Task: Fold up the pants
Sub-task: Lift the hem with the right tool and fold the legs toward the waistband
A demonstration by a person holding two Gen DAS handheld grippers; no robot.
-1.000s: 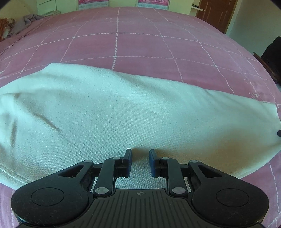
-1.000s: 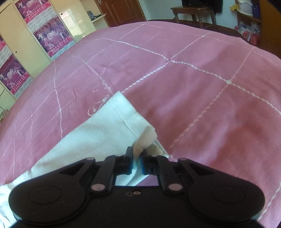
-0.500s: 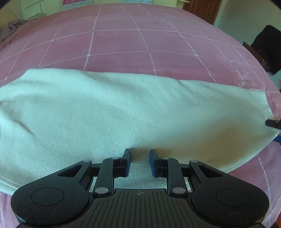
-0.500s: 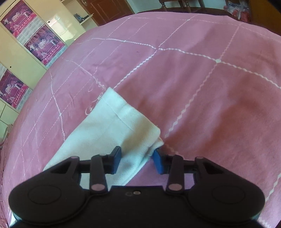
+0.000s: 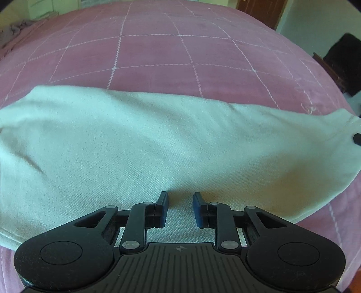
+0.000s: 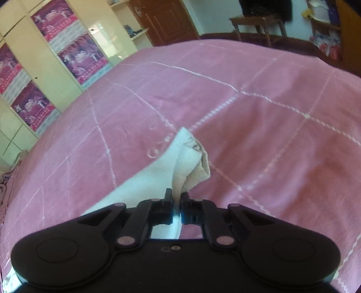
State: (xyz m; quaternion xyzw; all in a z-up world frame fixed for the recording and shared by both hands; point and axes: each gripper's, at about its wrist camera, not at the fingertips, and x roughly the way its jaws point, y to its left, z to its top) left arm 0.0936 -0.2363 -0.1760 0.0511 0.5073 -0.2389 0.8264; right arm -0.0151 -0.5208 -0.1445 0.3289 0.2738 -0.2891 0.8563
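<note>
Pale cream pants (image 5: 158, 144) lie lengthwise across the pink bedspread (image 5: 158, 56). My left gripper (image 5: 179, 204) is open and rests on the near edge of the pants around their middle, with fabric between and under the fingers. My right gripper (image 6: 177, 198) is shut on the hem end of the pants (image 6: 191, 164), which bunches up and lifts off the bed in front of the fingers. A tip of the right gripper shows at the far right of the left wrist view (image 5: 357, 138), at the pants' end.
The pink bedspread with white grid lines (image 6: 270, 108) stretches around the pants. Cream wardrobe doors with posters (image 6: 74, 49) stand beyond the bed. A brown door (image 6: 162, 20), a wooden table (image 6: 259, 24) and a dark chair (image 5: 340, 65) stand past the bed edges.
My right gripper opened half a second ago and has now shut on the pants' hem end and lifted it. The left gripper stayed open on the pants' near edge.
</note>
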